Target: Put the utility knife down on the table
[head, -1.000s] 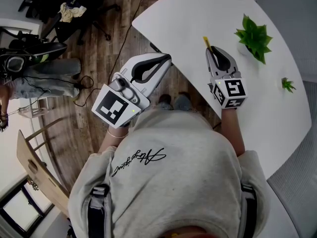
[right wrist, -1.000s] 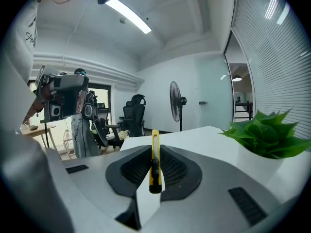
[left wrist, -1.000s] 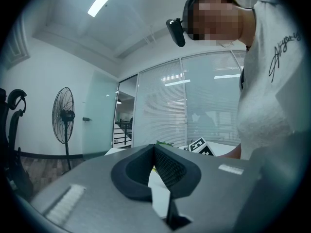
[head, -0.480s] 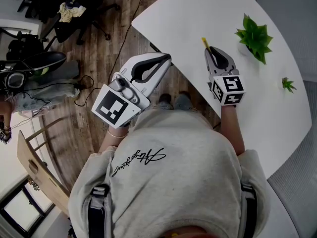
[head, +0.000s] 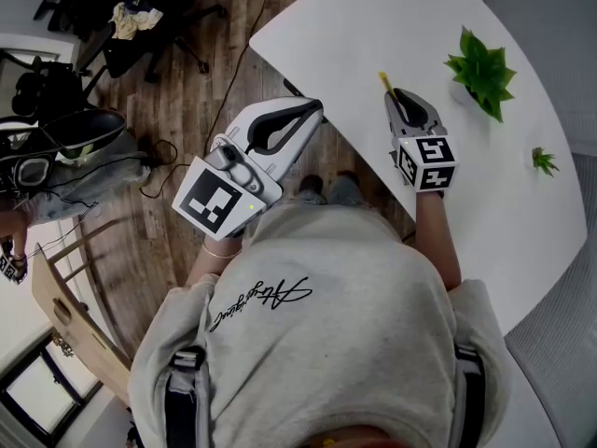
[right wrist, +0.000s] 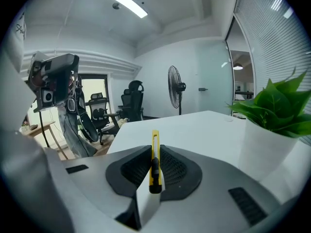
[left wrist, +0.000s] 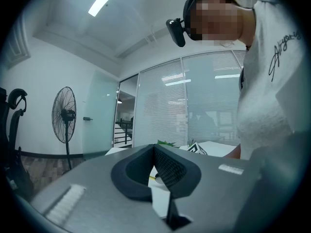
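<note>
While the person's grey sweatshirt [head: 317, 343] fills the near side, the left gripper [head: 312, 112] hangs off the table's left edge, over the wood floor [head: 201, 82], with its jaws closed tip to tip and nothing between them. The right gripper [head: 399, 99] is over the near part of the white table [head: 373, 26], jaws narrow, clamped on the yellow utility knife [right wrist: 155, 161]. The knife stands on edge between the pads and pokes past the tips toward the far side. Can't tell if it touches the tabletop. Farther right is a potted plant [head: 480, 68], with a small green sprig [head: 541, 161] to its right.
</note>
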Motion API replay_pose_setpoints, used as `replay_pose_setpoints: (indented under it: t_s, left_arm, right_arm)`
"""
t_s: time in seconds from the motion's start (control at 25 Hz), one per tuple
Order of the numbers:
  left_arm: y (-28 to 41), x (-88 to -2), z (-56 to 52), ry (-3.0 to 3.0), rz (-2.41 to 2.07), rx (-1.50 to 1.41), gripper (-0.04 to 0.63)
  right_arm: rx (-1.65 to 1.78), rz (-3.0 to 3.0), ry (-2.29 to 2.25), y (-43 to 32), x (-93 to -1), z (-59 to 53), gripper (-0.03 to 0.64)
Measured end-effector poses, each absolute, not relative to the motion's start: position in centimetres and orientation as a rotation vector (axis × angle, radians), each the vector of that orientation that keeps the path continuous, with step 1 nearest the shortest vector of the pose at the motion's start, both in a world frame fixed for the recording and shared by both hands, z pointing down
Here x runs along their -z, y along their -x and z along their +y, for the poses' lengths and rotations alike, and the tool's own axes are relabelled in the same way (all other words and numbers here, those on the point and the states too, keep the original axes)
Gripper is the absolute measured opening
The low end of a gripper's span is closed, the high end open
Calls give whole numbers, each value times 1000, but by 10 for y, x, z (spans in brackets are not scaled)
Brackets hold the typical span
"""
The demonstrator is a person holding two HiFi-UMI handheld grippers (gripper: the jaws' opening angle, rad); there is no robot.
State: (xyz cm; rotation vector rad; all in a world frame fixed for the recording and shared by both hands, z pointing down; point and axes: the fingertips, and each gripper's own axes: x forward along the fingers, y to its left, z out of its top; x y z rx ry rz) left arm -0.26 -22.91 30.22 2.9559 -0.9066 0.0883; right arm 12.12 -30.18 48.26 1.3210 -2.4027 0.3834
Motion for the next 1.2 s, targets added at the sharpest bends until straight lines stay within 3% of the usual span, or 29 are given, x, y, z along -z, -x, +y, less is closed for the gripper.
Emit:
replay_pose_setpoints:
  t_s: [1.2]
  left_arm:
    - [9,-302,-235,-2941,-933,-86,-11]
  right_arm:
    - [-470,-2279,-1280,-120,-513,-307,54]
